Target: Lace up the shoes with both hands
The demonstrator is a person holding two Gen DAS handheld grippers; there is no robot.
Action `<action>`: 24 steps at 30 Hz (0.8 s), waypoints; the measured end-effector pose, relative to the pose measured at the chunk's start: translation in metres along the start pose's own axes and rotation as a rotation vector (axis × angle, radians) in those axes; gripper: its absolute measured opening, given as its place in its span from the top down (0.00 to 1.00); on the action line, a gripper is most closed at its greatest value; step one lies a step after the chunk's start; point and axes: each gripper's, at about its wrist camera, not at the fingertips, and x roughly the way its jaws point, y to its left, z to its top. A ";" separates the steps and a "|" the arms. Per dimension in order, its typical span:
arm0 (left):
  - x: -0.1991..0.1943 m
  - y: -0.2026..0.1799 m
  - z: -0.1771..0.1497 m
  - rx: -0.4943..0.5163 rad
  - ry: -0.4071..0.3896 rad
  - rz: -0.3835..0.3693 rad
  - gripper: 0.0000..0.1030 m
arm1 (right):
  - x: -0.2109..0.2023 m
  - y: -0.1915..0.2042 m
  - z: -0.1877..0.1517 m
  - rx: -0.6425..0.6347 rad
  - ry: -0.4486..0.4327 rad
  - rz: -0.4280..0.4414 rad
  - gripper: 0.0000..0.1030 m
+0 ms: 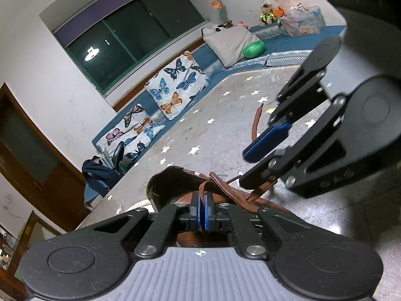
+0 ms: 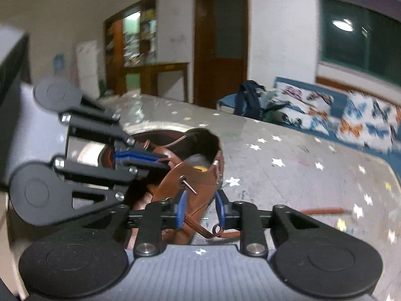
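Right wrist view: threading is under way, with the lace [image 2: 198, 227] being fed through the shoe [image 2: 193, 183] on the table [image 2: 288, 150].
The left gripper [image 1: 202, 212] is pinching the lace with its fingers fully closed; the right gripper [image 2: 200, 208] is standing open, straddling the shoe's flap, gripping nothing. Next, I judge, it needs to close on the lace tip [image 2: 188, 185] poking through the eyelet and pull.

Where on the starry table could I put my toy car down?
Bare starry tabletop lies between the brown leather shoe and the butterfly-print cushions. It is crowded at the shoe: both tools and the brown lace meet there.
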 end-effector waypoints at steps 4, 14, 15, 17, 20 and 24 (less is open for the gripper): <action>0.000 0.001 -0.001 -0.001 0.000 -0.004 0.94 | 0.009 0.007 0.002 -0.105 0.013 0.022 0.91; -0.001 0.003 -0.002 -0.023 -0.007 -0.018 0.93 | -0.003 0.007 -0.006 -0.202 0.004 -0.095 0.97; -0.002 0.003 -0.003 -0.023 -0.009 -0.019 0.93 | -0.004 0.005 -0.006 -0.200 0.011 -0.096 0.97; -0.002 0.002 -0.003 -0.023 -0.010 -0.017 0.93 | -0.007 0.002 -0.006 -0.196 0.028 -0.090 0.95; -0.002 0.003 -0.003 -0.026 -0.010 -0.015 0.93 | -0.012 0.006 -0.002 -0.233 0.018 -0.075 0.93; -0.002 0.004 -0.004 -0.029 -0.010 -0.015 0.93 | -0.013 0.019 0.003 -0.319 0.010 -0.055 0.90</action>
